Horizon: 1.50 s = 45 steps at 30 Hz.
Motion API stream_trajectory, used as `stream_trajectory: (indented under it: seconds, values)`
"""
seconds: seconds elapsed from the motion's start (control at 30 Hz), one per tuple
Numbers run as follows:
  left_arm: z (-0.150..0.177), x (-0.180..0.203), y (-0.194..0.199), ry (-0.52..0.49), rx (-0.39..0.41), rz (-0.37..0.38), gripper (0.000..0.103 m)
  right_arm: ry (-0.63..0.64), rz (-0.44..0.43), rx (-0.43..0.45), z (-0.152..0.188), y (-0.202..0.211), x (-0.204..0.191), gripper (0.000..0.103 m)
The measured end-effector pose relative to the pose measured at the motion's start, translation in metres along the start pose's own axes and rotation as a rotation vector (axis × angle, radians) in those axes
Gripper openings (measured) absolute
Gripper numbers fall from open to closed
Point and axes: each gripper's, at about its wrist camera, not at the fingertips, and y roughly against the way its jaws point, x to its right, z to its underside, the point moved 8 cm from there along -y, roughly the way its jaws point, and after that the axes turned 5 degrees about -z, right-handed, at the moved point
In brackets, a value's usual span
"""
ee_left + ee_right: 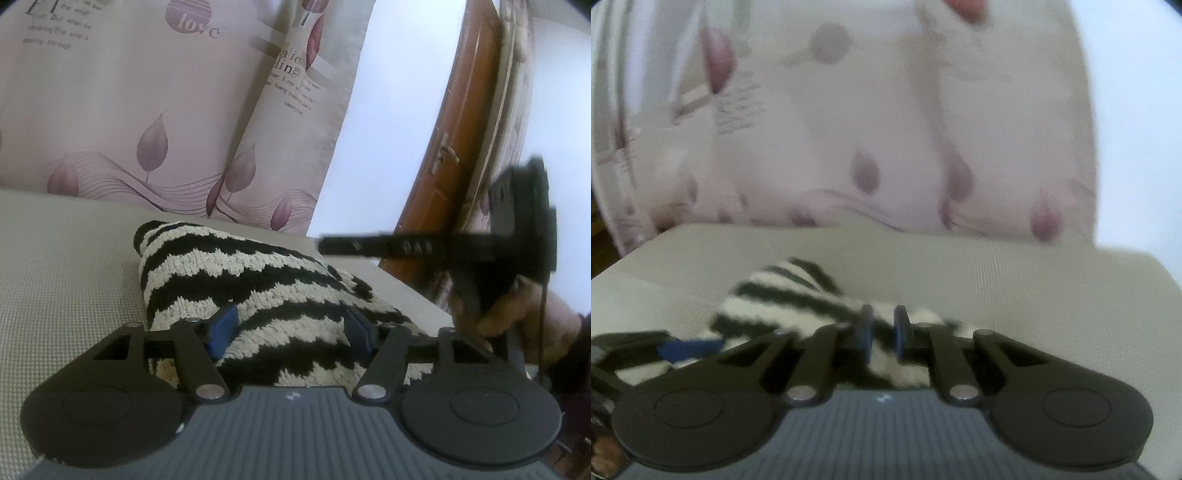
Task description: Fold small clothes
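A small black-and-cream striped knit garment (258, 291) lay bunched on the beige woven cushion (66, 280), its far end reaching toward the cushion's back edge, where a pale pink pillow printed with mauve leaves (122, 110) stood upright.

In the left wrist view, the left claw (291, 328) sat over the near part of the garment with its jaws spread wide. The blue pads (221, 328) lay one on each side of the knit fabric, which bulged up between them. Whether the pads pressed into the cloth or merely rested beside it could not be told.

Near the cushion's right edge, the right claw (325, 245) showed side-on as a thin dark bar above the garment's right end, held by the person's right hand (524, 317). Behind it stood a brown wooden door (454, 122) with a metal handle.

The right wrist view was blurred. There the right claw (882, 332) had its jaws drawn close, with only a narrow gap between the blue pads (901, 332), and striped cloth (790, 295) filled that gap. The blur left it unclear whether the cloth was pinched. The left claw's blue pad (690, 349) showed at the garment's left end.
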Motion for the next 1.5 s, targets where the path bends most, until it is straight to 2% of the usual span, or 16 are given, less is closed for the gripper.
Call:
stream_trajectory:
  seconds: [0.1, 0.2, 0.23, 0.3, 0.4, 0.47, 0.53, 0.63, 0.73, 0.77, 0.83, 0.9, 1.07, 1.2, 1.27, 1.5]
  values:
    - [0.0, 0.0, 0.0, -0.002, 0.001, 0.0, 0.065, 0.049, -0.09, -0.001, -0.01, -0.014, -0.023, 0.011]
    - [0.0, 0.002, 0.0, -0.007, 0.002, -0.001, 0.066, 0.103, -0.05, -0.162, 0.016, -0.056, -0.022, 0.01]
    - [0.0, 0.001, 0.0, -0.006, 0.001, -0.002, 0.066, 0.094, -0.052, -0.131, 0.019, -0.063, -0.018, 0.01]
    - [0.0, 0.001, 0.0, -0.001, 0.004, 0.0, 0.066, -0.016, -0.06, -0.162, 0.012, -0.073, -0.005, 0.009]
    - [0.0, 0.0, 0.001, 0.006, 0.008, 0.003, 0.067, -0.059, -0.068, -0.179, 0.011, -0.078, -0.003, 0.009]
    - [0.0, 0.001, 0.001, 0.002, 0.01, 0.004, 0.07, -0.126, -0.098, -0.158, 0.01, -0.068, 0.003, 0.01]
    - [0.0, 0.002, 0.001, -0.004, 0.009, 0.005, 0.073, -0.171, -0.107, -0.081, 0.006, -0.051, 0.008, 0.013]
    - [0.0, 0.003, 0.0, -0.014, 0.009, 0.004, 0.075, -0.163, -0.038, -0.021, 0.004, -0.025, 0.018, 0.013]
    - [-0.001, 0.003, -0.001, -0.016, 0.009, 0.006, 0.075, -0.119, 0.015, -0.107, 0.029, -0.032, 0.028, 0.013]
    - [-0.001, 0.003, -0.001, -0.017, 0.008, 0.005, 0.075, -0.101, 0.007, -0.085, 0.036, -0.033, 0.031, 0.012]
    - [-0.001, 0.004, -0.001, -0.019, 0.012, 0.001, 0.075, -0.231, -0.053, -0.064, 0.038, -0.026, 0.044, 0.013]
    - [-0.001, 0.004, 0.0, -0.022, 0.011, -0.001, 0.078, -0.306, -0.056, -0.024, 0.031, -0.005, 0.054, 0.016]
    - [0.001, 0.008, 0.0, -0.047, 0.01, -0.007, 0.082, -0.216, -0.057, 0.063, 0.042, 0.055, 0.026, 0.016]
    - [0.001, 0.01, 0.0, -0.06, 0.013, -0.013, 0.083, 0.006, 0.018, 0.006, 0.081, 0.063, -0.014, 0.015]
    - [0.001, 0.012, 0.0, -0.074, 0.012, -0.019, 0.084, 0.081, 0.102, -0.021, 0.106, 0.057, -0.01, 0.014]
    - [0.003, 0.018, -0.001, -0.132, 0.008, -0.064, 0.091, -0.031, 0.065, 0.006, 0.106, 0.059, 0.0, 0.014]
